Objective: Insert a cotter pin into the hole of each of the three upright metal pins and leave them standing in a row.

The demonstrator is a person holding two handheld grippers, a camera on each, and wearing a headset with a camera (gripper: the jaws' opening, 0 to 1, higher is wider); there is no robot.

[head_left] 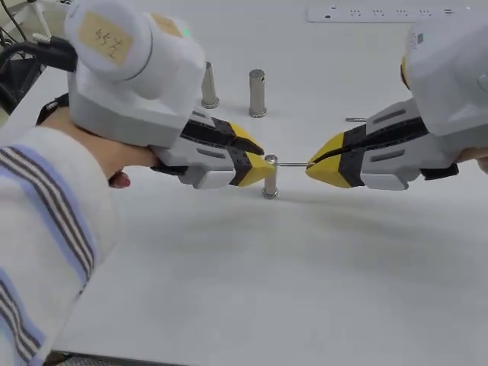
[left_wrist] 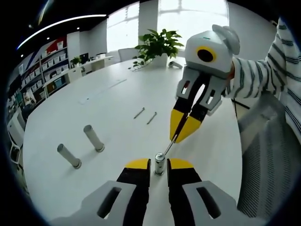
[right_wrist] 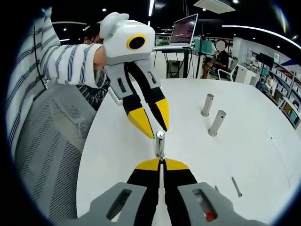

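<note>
White worktop carries an upright metal pin clamped between the yellow jaws of the left gripper, while the right gripper, pinched tight on a thin cotter pin, holds its free end at that pin's top, with two more pins standing well behind.

The left gripper clasps the pin and the right gripper noses in opposite. Only a narrow gap is left between their tips, bridged by the cotter pin. Beyond the left gripper stand a second pin and a third pin, well apart from it. Beyond the right gripper a loose cotter pin lies flat. On the person's side of both, open table gives free passage.
</note>
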